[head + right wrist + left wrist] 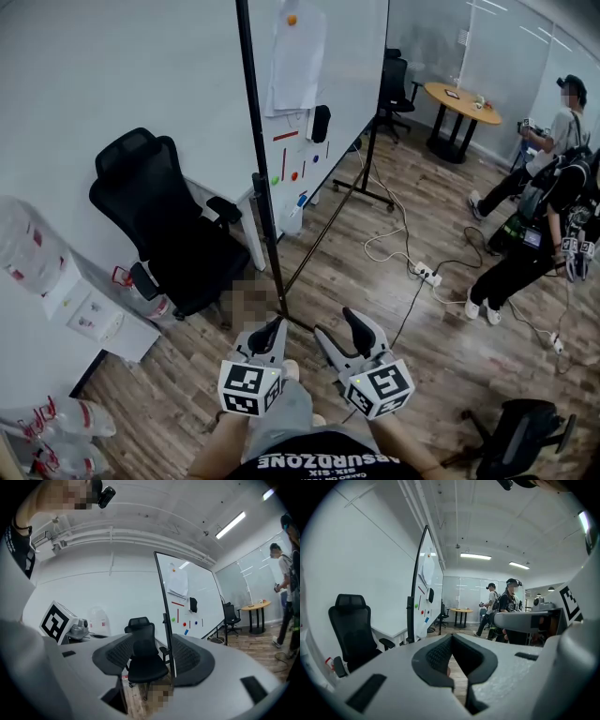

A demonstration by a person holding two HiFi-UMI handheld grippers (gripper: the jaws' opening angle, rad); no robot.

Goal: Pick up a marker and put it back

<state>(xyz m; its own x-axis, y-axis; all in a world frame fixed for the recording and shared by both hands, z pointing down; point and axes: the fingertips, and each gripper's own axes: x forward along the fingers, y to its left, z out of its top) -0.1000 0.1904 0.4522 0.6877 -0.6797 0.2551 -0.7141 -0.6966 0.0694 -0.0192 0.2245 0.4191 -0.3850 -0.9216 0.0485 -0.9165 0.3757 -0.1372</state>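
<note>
A whiteboard (309, 84) on a black wheeled stand is ahead of me, seen nearly edge-on. A red marker (286, 136) clings to it crosswise, with another red marker (283, 165) upright below and a black eraser (319, 123) beside them. In the right gripper view the red marker (177, 604) and coloured magnets show on the board. Both grippers hover low near my body, well short of the board. My left gripper (272, 325) has its jaws together with nothing in them (451, 637). My right gripper (333, 322) is open and empty (152, 641).
A black office chair (169, 225) stands left of the board's stand, beside a white desk (225, 202). Water jugs (28, 244) line the left wall. Cables and a power strip (427, 274) lie on the wooden floor. People (544, 187) stand at right near a round table (459, 98).
</note>
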